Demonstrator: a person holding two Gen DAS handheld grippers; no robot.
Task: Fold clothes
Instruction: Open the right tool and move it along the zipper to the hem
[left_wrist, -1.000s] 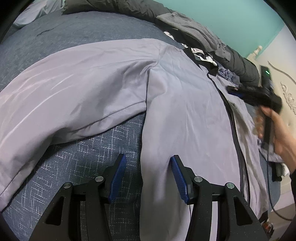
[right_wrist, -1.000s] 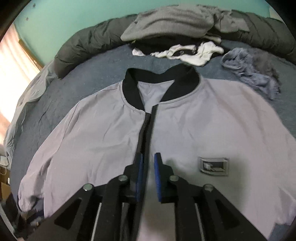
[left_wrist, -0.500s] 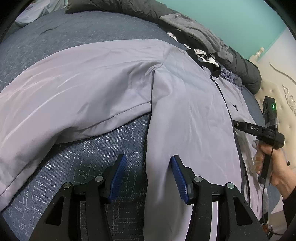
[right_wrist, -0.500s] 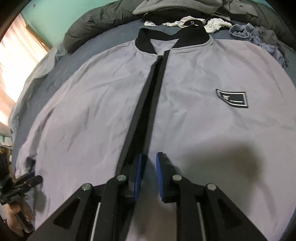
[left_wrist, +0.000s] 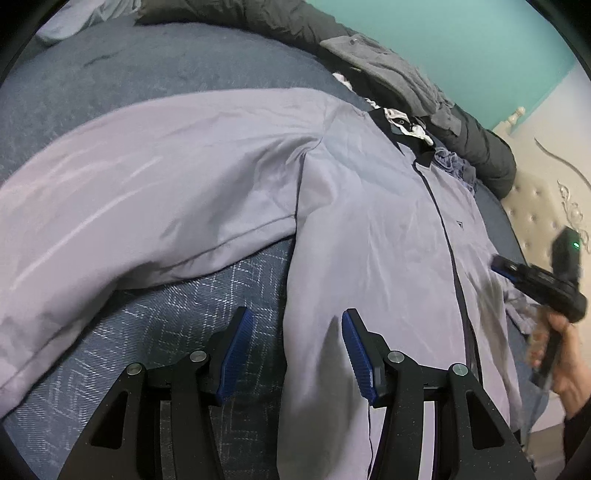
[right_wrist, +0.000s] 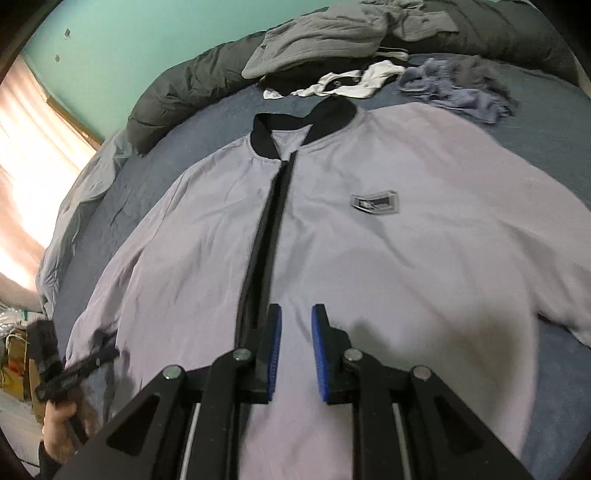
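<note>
**Jacket flat on bed, zip line runs straight away from my right gripper**

The lilac jacket (right_wrist: 369, 258) lies face-up and spread on the blue bedcover (left_wrist: 177, 314), collar (right_wrist: 303, 122) at the far end, hem towards me. Long axis: the black zip placket (right_wrist: 269, 229), running from just ahead of my right gripper (right_wrist: 295, 350) up to the collar.

Right gripper: jaws narrowly parted, nothing between the blue pads, hovering over the front panel just right of the placket. No grip.

Left gripper (left_wrist: 291, 354): jaws about half apart, empty. It straddles the jacket's side edge, one pad over bedcover, the other over lilac cloth. The near sleeve (left_wrist: 129, 206) stretches out to the left of it, away from the body.

My reading: left is the nearer hand to that outstretched sleeve and side seam, so a fold inward towards the placket would start there. Right sits mid-body, better placed to pin the centre. Far sleeve lies beyond the chest patch (right_wrist: 375, 202).

Loose clothes pile (right_wrist: 332, 44) well apart past the collar.
</note>
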